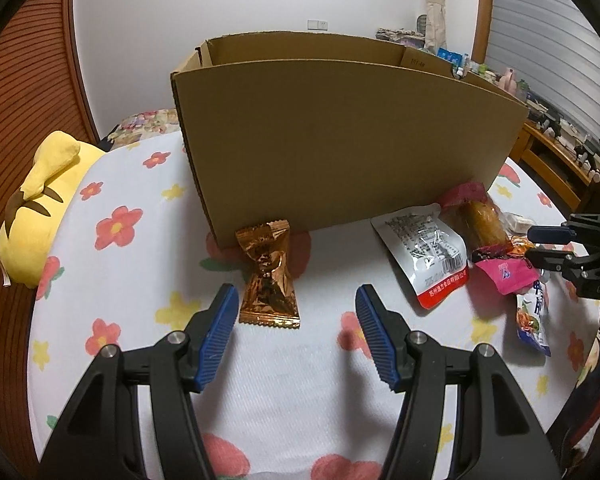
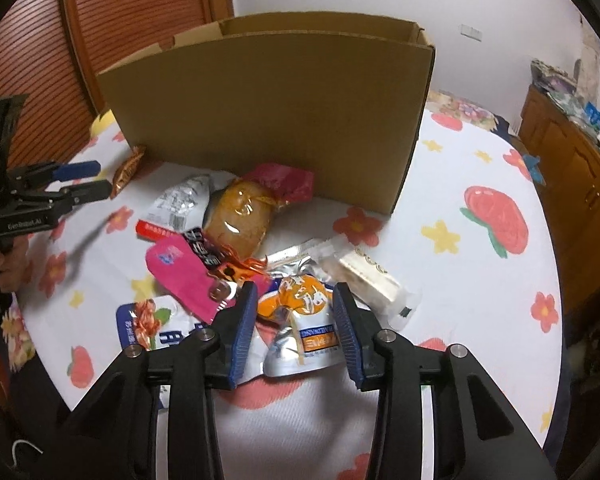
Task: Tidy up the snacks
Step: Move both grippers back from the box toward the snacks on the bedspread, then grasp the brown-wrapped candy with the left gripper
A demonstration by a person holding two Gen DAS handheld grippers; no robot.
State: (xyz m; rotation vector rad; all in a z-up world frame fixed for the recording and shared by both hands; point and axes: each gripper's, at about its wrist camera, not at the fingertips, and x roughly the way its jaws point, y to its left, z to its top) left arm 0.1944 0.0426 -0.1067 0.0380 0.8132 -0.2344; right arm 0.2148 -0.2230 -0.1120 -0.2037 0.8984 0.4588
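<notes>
Nearest you, your right gripper [image 2: 295,296] straddles a silver and orange pouch [image 2: 304,328]; its blue pads sit either side of the pouch, and you cannot tell whether they press it. Your left gripper [image 1: 296,300] stands open over the flowered sheet [image 1: 292,400], nothing between its jaws, with a copper-foil snack [image 1: 269,280] just beside its left finger. Past the right gripper lies a loose pile: a pink wrapper [image 2: 184,276], a clear-wrapped bun [image 2: 238,216], a white bar [image 2: 370,280], a silver sachet [image 2: 180,204]. Behind them stands the open cardboard box [image 2: 272,120], its front wall touching the copper snack; its inside is hidden. A yellow plush toy [image 1: 40,208] rests far left.
</notes>
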